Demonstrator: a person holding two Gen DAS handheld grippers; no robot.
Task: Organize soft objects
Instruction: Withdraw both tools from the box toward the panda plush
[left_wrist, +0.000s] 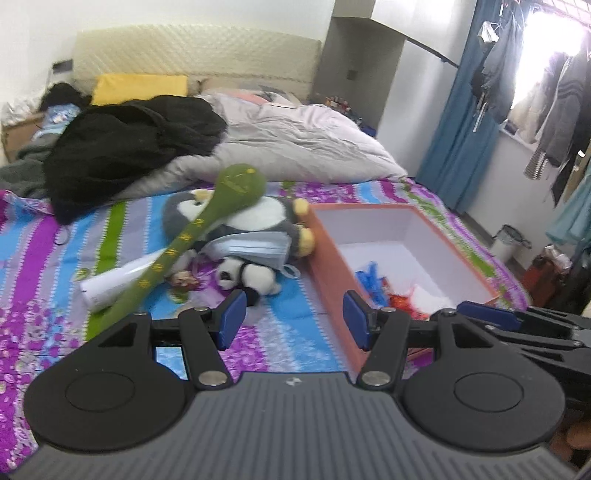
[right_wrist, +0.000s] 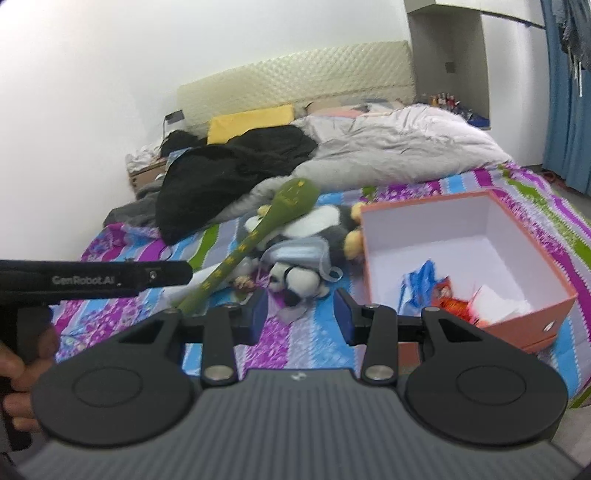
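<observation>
Bed (left_wrist: 55, 236): striped sheet; plush toys (left_wrist: 255, 221) beside orange box (left_wrist: 328, 258).
Right view only: person's hand (right_wrist: 14, 384).
Left gripper (left_wrist: 294, 318), right gripper (right_wrist: 300, 315): fingers apart, empty.

The bed (left_wrist: 44, 258) wore a striped sheet. Near its foot edge lay soft toys (left_wrist: 258, 229) beside an orange box (left_wrist: 328, 266); a black coat (left_wrist: 129, 147) and quilt (left_wrist: 295, 144) lay toward the headboard.
</observation>
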